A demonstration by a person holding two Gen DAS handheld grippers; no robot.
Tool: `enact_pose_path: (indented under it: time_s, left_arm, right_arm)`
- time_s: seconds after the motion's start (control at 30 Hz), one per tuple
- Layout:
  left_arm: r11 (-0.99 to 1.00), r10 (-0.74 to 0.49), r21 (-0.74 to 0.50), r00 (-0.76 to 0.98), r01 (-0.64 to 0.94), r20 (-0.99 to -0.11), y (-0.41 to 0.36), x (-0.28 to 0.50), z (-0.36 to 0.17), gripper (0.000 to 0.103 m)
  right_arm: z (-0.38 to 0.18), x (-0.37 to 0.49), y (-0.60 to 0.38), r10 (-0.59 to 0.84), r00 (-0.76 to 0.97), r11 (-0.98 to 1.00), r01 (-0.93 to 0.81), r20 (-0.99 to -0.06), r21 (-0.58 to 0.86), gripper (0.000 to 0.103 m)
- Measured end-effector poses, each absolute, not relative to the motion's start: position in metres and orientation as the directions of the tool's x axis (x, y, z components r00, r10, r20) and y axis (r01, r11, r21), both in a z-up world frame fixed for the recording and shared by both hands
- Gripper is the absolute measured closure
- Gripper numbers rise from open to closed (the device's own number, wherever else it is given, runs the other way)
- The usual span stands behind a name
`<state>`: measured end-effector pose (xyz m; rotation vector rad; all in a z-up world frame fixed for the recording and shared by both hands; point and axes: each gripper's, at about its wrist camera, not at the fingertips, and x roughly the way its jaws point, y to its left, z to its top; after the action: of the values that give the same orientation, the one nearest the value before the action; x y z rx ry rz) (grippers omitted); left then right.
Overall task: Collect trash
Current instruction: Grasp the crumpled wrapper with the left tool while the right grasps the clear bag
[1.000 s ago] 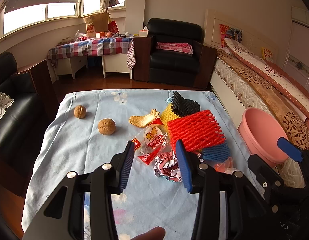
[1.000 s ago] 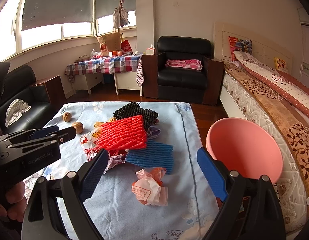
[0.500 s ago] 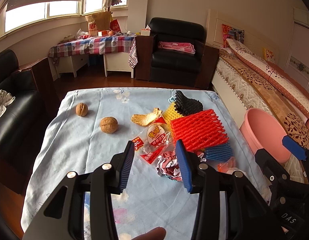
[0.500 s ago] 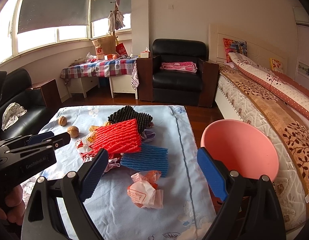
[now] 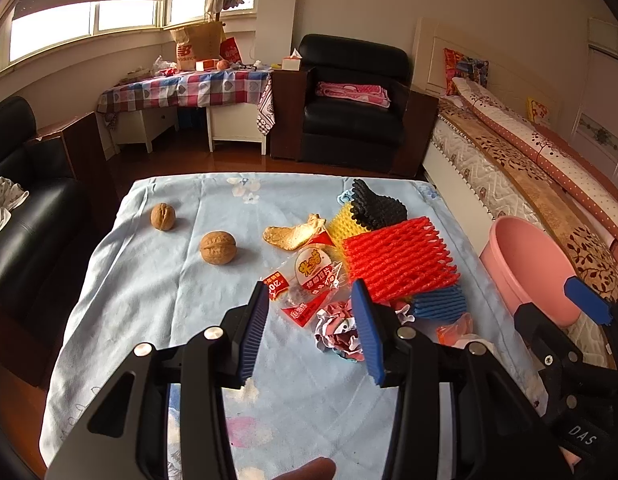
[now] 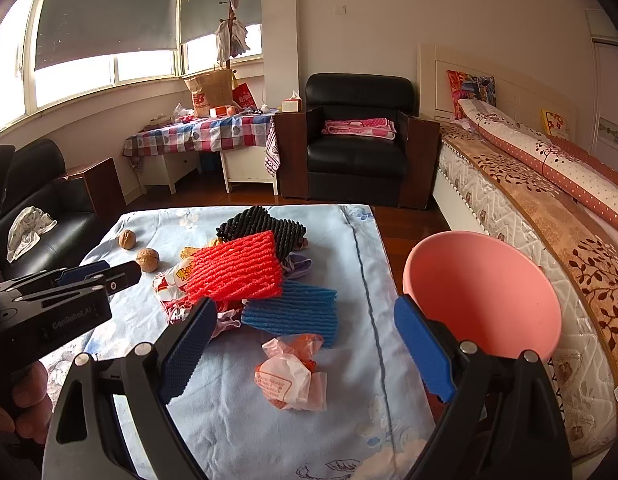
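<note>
A pile of trash lies on the blue-clothed table (image 5: 157, 288): red foam net (image 5: 397, 258) (image 6: 235, 270), blue foam net (image 5: 439, 302) (image 6: 291, 312), black foam net (image 5: 375, 208) (image 6: 261, 224), yellow net (image 5: 341, 220), snack wrappers (image 5: 309, 276), crumpled paper (image 5: 337, 330), and an orange-white plastic bag (image 6: 291, 374). My left gripper (image 5: 311, 322) is open and empty, above the table near the wrappers. My right gripper (image 6: 301, 340) is wide open and empty, above the plastic bag. A pink basin (image 5: 529, 268) (image 6: 481, 292) stands right of the table.
Two walnuts (image 5: 217, 248) (image 5: 163, 217) lie on the left of the table. A gold wrapper (image 5: 293, 234) lies beside the pile. A bed (image 6: 549, 208) runs along the right; a black sofa (image 5: 25, 216) on the left, a black armchair (image 5: 349, 108) behind.
Both grippers have pulled back and up a little, so the table and pile look slightly farther away. Jaw openings are unchanged.
</note>
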<state>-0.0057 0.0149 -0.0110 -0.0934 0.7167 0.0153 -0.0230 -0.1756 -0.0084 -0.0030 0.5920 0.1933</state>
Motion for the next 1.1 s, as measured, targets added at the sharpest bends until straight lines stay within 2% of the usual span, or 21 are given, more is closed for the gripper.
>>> enact_pose_path:
  time_s: [0.47, 0.73, 1.1]
  left_arm:
    - [0.983, -0.175, -0.166, 0.723, 0.084, -0.669, 0.035, -0.012, -0.024, 0.060]
    - [0.971, -0.241, -0.175, 0.681, 0.165, -0.692, 0.022, -0.008, -0.036, 0.060]
    - [0.977, -0.215, -0.158, 0.652, 0.147, -0.727, 0.012, 0.020, -0.058, 0.060]
  right_arm:
    - [-0.032, -0.028, -0.179, 0.222, 0.742, 0.969, -0.240, -0.633, 0.059, 0.014]
    - [-0.048, -0.024, -0.178, 0.253, 0.696, 0.960, -0.266, -0.672, 0.086, 0.021]
    - [-0.061, -0.013, -0.178, 0.281, 0.650, 0.952, -0.282, -0.706, 0.120, 0.032]
